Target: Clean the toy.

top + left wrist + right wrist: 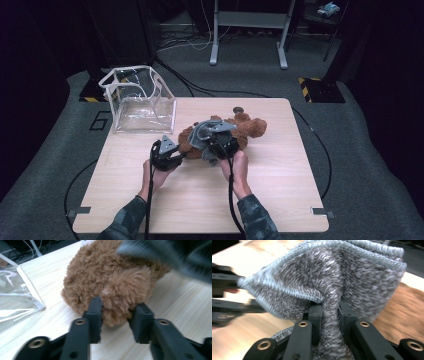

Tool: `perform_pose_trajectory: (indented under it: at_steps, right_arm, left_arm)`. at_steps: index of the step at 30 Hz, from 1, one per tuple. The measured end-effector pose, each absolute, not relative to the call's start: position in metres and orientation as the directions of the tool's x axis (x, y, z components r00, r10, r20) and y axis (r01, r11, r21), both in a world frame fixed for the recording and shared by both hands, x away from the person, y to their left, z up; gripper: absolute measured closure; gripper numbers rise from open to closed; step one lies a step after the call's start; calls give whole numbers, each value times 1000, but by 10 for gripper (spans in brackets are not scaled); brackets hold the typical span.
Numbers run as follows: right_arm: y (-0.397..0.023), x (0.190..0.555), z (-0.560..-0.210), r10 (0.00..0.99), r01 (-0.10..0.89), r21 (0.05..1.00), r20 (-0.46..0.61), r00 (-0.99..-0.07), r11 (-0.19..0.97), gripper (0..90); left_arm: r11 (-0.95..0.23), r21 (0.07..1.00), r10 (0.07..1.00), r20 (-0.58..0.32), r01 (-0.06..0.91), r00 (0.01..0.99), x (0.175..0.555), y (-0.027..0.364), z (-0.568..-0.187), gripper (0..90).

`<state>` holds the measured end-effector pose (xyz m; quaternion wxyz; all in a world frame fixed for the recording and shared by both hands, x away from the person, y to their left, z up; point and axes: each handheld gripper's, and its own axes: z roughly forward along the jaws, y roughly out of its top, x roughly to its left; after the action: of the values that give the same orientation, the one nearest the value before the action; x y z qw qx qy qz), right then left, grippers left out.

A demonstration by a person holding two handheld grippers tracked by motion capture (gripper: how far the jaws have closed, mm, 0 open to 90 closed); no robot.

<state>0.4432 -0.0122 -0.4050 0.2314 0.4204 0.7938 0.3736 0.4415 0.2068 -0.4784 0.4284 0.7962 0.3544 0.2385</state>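
Here, a brown plush teddy bear (240,131) lies on its side near the middle of the pale wooden tabletop (280,185), with a grey knitted cloth (196,141) draped against its lower body. The right gripper (216,150) has its jaws closed on a fold of that grey cloth; in the right gripper view the cloth (329,287) rises bunched between the two black jaws and spreads above them, its stitched edge curling to the left. The left gripper (176,156) sits just to the left of the bear, at the toy's furry end. In the left gripper view a rounded tuft of the brown bear (117,287) sits between the jaws, which stand apart on either side of it; the fur brushes them, but no firm squeeze shows. A clear plastic pouch with white trim (140,100) stands upright at the far left corner of the tabletop, well apart from both grippers. A small dark round object (238,109) lies just beyond the bear's head.
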Motion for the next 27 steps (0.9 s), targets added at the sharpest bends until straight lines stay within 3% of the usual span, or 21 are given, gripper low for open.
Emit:
perform_pose_trajectory:
  at_steps: [4, 8, 15, 20, 24, 27]
  right_arm:
    - [10, 445, -410, 783, 464, 780, -52, -619, 419, 760]
    - [25, 456, -426, 800, 506, 749, -52, -598, 427, 763]
    - [18, 454, -443, 797, 519, 728, -61, -602, 448, 768]
    - [3, 458, -460, 808, 580, 672, -47, -587, 460, 765]
    - [13, 448, -456, 751, 516, 710, -28, -660, 480, 759]
    - [26, 445, -457, 736, 524, 689, -20, -676, 500, 759]
  left_arm:
    - [-390, 851, 764, 86, 352, 639, 444, 205, -481, 778]
    - [-391, 849, 766, 86, 355, 638, 446, 204, -482, 834]
    - [-371, 855, 768, 63, 363, 637, 447, 208, -483, 847]
    - [-360, 854, 767, 41, 376, 641, 450, 208, -481, 848]
    - [-354, 857, 770, 39, 375, 637, 451, 207, -481, 847]
    - [-356, 855, 770, 41, 376, 637, 451, 207, -481, 847]
